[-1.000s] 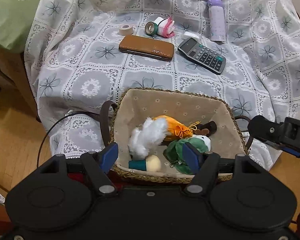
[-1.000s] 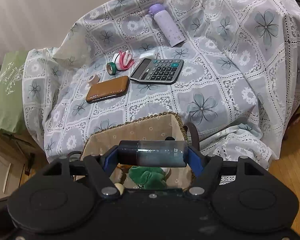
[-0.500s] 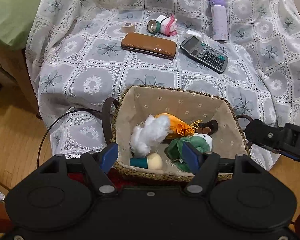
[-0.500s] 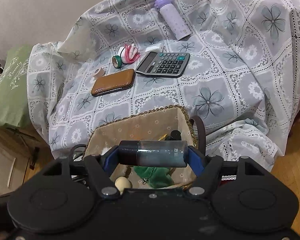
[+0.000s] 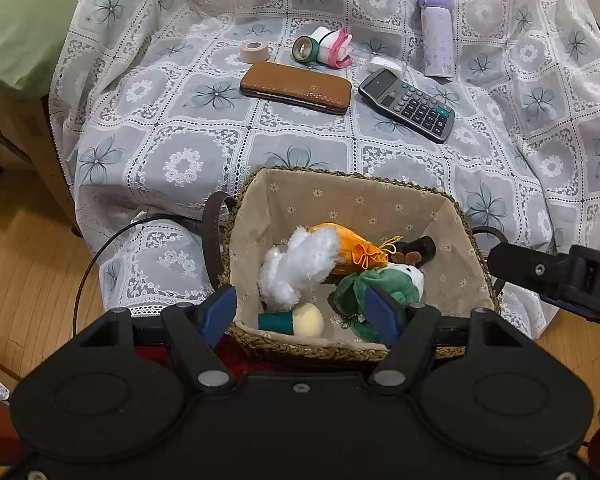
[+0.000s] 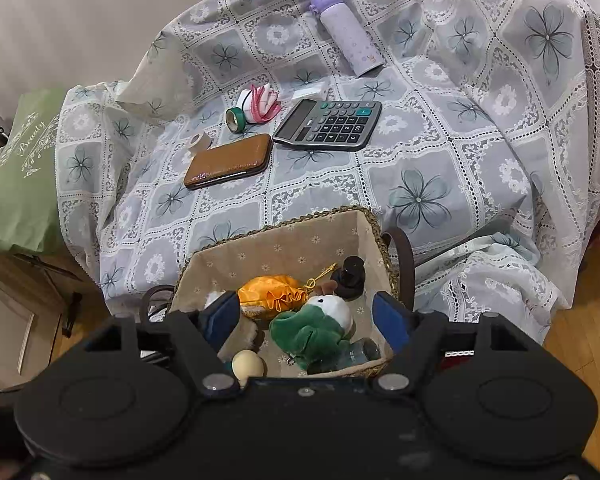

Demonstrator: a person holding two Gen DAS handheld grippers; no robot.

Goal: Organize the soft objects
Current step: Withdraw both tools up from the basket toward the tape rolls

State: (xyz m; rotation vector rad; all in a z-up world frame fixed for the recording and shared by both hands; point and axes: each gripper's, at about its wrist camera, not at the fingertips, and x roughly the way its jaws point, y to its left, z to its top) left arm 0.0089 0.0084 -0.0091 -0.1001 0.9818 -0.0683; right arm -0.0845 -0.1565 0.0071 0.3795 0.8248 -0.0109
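A woven basket [image 5: 340,174] with a cloth lining stands at the near edge of the lace-covered surface. In it lie a white fluffy toy [image 5: 300,268], an orange pouch [image 5: 352,248], a green plush [image 5: 388,284], a teal and cream mushroom toy [image 5: 296,322] and a dark object [image 5: 420,248]. My left gripper [image 5: 300,310] hangs open over the basket's near rim, holding nothing. My right gripper [image 6: 308,318] is open above the basket [image 6: 284,224], with the green plush [image 6: 312,332] below it. A clear bottle [image 6: 360,354] lies in the basket beside the plush.
Farther back on the cloth lie a calculator [image 5: 408,106], a brown case [image 5: 296,87], tape rolls [image 5: 305,49], a beige tape roll [image 5: 254,51] and a purple flask [image 5: 436,36]. A green cushion [image 5: 24,20] is at left. A black cable [image 5: 100,256] hangs over the wooden floor.
The bottle that sat between the right gripper's fingers has dropped out and now lies in the basket. The right view has tilted down over the basket. The left gripper is unchanged.
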